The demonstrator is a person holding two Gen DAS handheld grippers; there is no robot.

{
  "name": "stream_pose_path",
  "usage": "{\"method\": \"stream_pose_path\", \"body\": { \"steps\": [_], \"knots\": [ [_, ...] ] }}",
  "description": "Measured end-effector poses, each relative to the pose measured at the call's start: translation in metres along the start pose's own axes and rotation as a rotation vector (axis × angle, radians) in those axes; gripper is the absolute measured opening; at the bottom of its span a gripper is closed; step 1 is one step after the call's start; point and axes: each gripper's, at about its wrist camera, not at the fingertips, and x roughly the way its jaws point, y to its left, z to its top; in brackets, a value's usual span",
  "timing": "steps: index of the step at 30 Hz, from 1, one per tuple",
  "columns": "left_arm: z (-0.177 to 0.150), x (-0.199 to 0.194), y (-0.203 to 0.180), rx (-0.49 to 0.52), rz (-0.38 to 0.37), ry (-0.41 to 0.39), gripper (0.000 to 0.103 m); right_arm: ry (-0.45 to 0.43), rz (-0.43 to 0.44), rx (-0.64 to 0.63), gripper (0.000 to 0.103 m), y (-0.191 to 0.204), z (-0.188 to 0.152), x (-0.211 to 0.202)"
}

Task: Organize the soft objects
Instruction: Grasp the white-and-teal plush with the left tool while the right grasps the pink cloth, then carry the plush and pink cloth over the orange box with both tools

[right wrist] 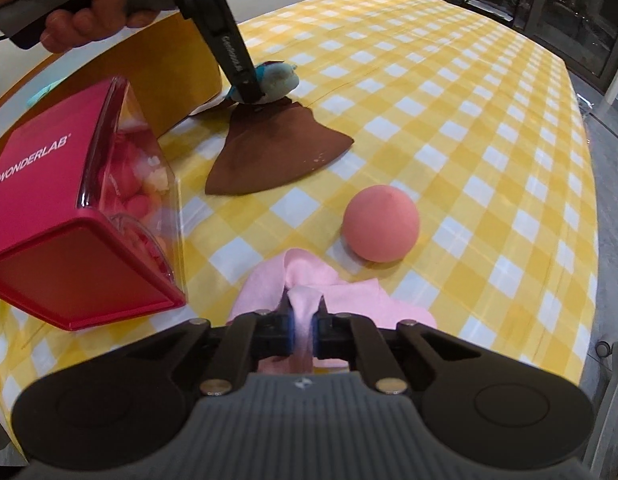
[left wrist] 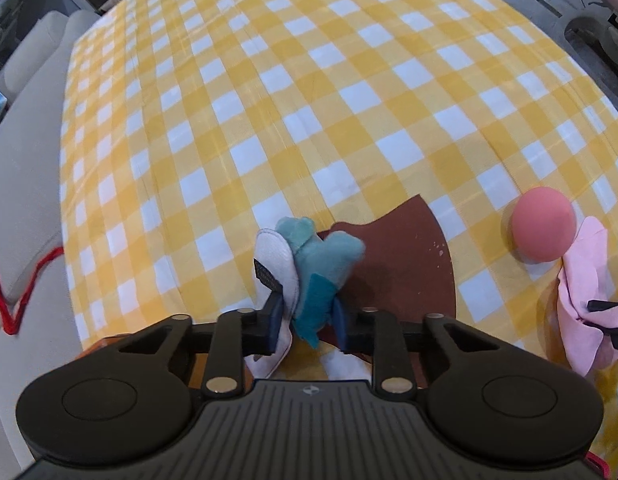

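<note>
Left wrist view shows the left gripper (left wrist: 305,316) pinching a light, squashy teal plush toy (left wrist: 321,256) mid-body, while the right gripper (right wrist: 303,330) clamps a limp pink cloth (right wrist: 309,276) at a bunched fold.

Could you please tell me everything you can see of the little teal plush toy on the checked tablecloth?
The teal plush toy is small and fuzzy, pale teal on top, with a darker teal patch lower down and a white stitched, wing-like part on one side. The left gripper is shut on its lower end, blue pads pressing both sides. It sits at the near edge of a brown cloth on the yellow checked tablecloth; whether it touches the cloth is unclear.
</note>
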Motion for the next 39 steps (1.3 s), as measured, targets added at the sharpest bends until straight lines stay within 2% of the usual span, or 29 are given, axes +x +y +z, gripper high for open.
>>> {"method": "stream_pose_path", "body": {
  "steps": [14,19,25,30,33,39],
  "knots": [
    [-0.004,-0.056,0.002,-0.025,-0.01,-0.117,0.024,-0.031,-0.038,0.03,0.005,-0.006,-0.004,-0.025],
    [-0.015,-0.082,0.0,-0.032,-0.024,-0.158,0.024,-0.049,-0.063,0.022,0.004,-0.005,-0.001,-0.039],
    [-0.044,-0.115,0.004,-0.059,-0.049,-0.211,0.024,-0.071,-0.084,0.032,0.004,0.001,-0.001,-0.06],
    [-0.082,-0.149,0.012,-0.115,-0.09,-0.29,0.024,-0.088,-0.093,0.016,0.004,0.015,0.0,-0.082],
    [-0.103,-0.16,0.017,-0.131,-0.091,-0.304,0.024,-0.098,-0.085,0.001,0.004,0.025,0.002,-0.098],
    [-0.149,-0.18,0.041,-0.244,-0.133,-0.369,0.024,-0.116,-0.075,-0.057,0.004,0.052,0.016,-0.123]
  ]
}}
